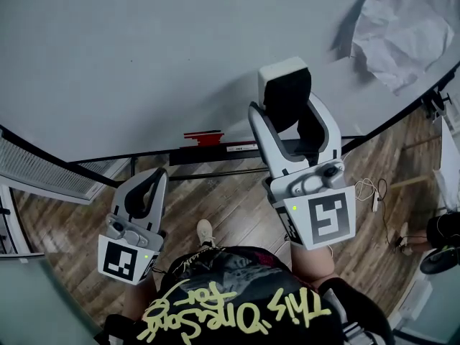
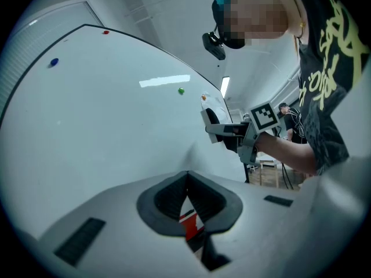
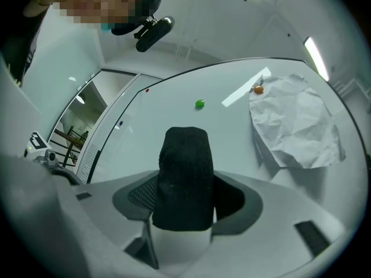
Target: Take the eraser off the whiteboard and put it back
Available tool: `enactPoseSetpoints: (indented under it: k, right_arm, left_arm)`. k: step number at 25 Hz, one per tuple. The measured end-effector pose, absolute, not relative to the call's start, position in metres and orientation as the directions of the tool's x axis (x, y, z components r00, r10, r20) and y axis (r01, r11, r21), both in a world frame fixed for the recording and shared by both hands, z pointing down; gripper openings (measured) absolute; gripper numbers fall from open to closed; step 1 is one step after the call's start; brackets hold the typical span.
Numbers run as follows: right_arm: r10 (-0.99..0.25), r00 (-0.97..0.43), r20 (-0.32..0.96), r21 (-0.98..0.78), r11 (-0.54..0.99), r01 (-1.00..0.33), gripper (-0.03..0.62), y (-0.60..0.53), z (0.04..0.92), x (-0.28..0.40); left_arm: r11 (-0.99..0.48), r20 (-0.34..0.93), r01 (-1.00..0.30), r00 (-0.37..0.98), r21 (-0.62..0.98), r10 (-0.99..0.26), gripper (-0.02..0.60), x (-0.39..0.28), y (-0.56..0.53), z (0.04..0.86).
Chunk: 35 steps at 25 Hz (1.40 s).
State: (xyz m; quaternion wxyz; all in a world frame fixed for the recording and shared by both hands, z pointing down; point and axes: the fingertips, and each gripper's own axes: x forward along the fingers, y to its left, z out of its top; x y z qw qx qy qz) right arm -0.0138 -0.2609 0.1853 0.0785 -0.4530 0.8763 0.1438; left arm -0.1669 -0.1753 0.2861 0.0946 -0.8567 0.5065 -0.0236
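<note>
The eraser [image 1: 286,92], a white block with a black felt face, stands upright between the jaws of my right gripper [image 1: 291,113], which is shut on it in front of the whiteboard [image 1: 144,56]. In the right gripper view the eraser [image 3: 184,178] fills the gap of the right gripper [image 3: 185,213], felt towards the camera. I cannot tell whether it touches the board. My left gripper [image 1: 152,178] hangs lower left, shut with nothing in it. In the left gripper view the tips of the left gripper [image 2: 186,178] meet, and the right gripper [image 2: 223,129] shows close to the whiteboard [image 2: 104,126].
A crumpled sheet of paper [image 1: 402,27] is stuck on the board's upper right, also the paper [image 3: 295,126] beside a green magnet [image 3: 200,103]. A red item [image 1: 203,136] lies on the board's tray. Below are wooden floor, cables [image 1: 374,192] and a slatted panel [image 1: 43,171] at left.
</note>
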Motion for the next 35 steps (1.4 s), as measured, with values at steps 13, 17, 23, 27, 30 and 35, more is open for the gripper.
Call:
enactPoseSetpoints:
  k: [13, 17, 23, 27, 30, 35]
  right_arm:
    - [-0.743, -0.615, -0.264, 0.159, 0.596, -0.788, 0.259, -0.226, 0.194, 0.032]
    - [-0.739, -0.618, -0.267, 0.161, 0.598, -0.785, 0.259, -0.216, 0.197, 0.044]
    - [-0.748, -0.618, -0.242, 0.157, 0.599, -0.785, 0.259, -0.204, 0.207, 0.063]
    - [-0.749, -0.618, -0.237, 0.15, 0.6, -0.785, 0.259, -0.196, 0.211, 0.073]
    - [-0.749, -0.619, -0.236, 0.148, 0.602, -0.784, 0.259, -0.188, 0.214, 0.079]
    - [-0.748, -0.618, -0.24, 0.134, 0.605, -0.785, 0.259, -0.175, 0.217, 0.086]
  left_arm:
    - [-0.48, -0.051, -0.857, 0.496, -0.189, -0.867, 0.008, -0.116, -0.15, 0.287]
    - [-0.482, -0.057, -0.853, 0.502, -0.202, -0.863, 0.008, -0.103, -0.143, 0.286]
    - [-0.488, -0.06, -0.845, 0.511, -0.221, -0.858, 0.008, -0.085, -0.133, 0.285]
    - [-0.49, -0.059, -0.843, 0.513, -0.221, -0.856, 0.008, -0.075, -0.127, 0.285]
    - [-0.492, -0.051, -0.841, 0.514, -0.225, -0.856, 0.008, -0.07, -0.121, 0.288]
    - [-0.489, -0.057, -0.842, 0.513, -0.227, -0.857, 0.008, -0.062, -0.111, 0.288]
